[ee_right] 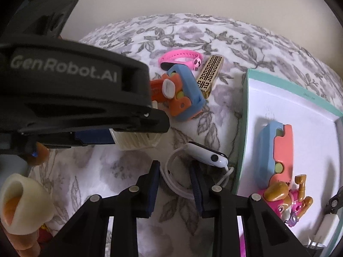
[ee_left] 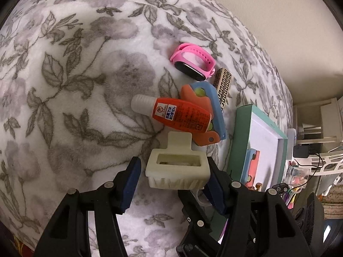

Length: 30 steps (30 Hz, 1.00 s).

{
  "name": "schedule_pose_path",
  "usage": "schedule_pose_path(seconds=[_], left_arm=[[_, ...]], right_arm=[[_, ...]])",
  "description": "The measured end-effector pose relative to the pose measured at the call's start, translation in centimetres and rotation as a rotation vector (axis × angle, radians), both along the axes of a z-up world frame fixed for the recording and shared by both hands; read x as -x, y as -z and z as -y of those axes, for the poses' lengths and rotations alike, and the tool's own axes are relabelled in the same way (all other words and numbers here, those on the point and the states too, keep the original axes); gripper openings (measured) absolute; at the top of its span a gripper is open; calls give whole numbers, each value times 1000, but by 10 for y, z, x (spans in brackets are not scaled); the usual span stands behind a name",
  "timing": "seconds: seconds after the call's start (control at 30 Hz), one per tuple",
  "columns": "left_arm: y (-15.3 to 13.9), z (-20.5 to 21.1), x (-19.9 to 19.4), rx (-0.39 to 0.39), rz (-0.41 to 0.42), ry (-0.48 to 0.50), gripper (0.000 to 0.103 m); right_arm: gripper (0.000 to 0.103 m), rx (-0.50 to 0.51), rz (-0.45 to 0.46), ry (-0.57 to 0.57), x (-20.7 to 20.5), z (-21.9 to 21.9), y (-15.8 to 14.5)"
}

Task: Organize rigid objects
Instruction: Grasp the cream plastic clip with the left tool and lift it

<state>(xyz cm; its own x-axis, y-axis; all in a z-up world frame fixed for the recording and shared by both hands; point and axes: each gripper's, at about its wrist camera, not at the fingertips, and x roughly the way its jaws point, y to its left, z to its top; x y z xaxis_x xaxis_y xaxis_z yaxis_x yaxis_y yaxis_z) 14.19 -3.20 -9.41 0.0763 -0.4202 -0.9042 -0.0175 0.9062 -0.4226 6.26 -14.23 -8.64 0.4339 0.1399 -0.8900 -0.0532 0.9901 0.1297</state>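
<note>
Holding a cream plastic brush [ee_left: 176, 170] between its blue pads, the left gripper [ee_left: 174, 184] stands about half open around the block, bristles toward the camera and the tab end pointing away; the right pad touches the brush's side, while a sliver of gap shows at the left pad, so the clamp looks light. Beside it, the right gripper [ee_right: 174, 186] has its jaws drawn nearly together over the white coiled cable [ee_right: 178, 182] of a white charger puck [ee_right: 206, 153], but whether the pads actually pinch the cable I cannot tell. That charger lies just ahead of the right fingertips, its long axis slanting toward the teal-rimmed box lid [ee_right: 244, 115] immediately to the right, so the right hand is plainly the nearer one for carrying it in. Already inside the lid sit a blue-and-coral toy block [ee_right: 275, 150] and a pink toy figure [ee_right: 288, 201]. Farther off lie an orange bottle [ee_left: 182, 115], another blue-and-orange toy [ee_left: 211, 107], a gold patterned case [ee_right: 210, 72] and a pink smart band [ee_left: 193, 61]. Everything rests on a soft floral blanket [ee_left: 75, 75] over a bed, which will give under pressure; a plain beige wall [ee_left: 278, 21] stands behind.
</note>
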Motion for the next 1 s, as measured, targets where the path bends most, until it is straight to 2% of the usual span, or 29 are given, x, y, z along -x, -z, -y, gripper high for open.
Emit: schedule_pose_path(seconds=[0.1,0.17,0.3,0.8,1.0], left_arm=[[1,2,-1,4,3,-2,62],[1,1,-1,6,5,-2,61],[-2,1,0,20,15,7,52],[-8,-9,-3,5,36,-29,52],[-9,-15,-2,-6,30,-45,52]], right_arm=[[27,-7,12,5,1,0,1],[22,-20,14,13,2,2,1],[20,-74,13,33,1,8,-1],[9,-326,61,119,-3,42,-20],[9,-268,81,125,0,38,-31]])
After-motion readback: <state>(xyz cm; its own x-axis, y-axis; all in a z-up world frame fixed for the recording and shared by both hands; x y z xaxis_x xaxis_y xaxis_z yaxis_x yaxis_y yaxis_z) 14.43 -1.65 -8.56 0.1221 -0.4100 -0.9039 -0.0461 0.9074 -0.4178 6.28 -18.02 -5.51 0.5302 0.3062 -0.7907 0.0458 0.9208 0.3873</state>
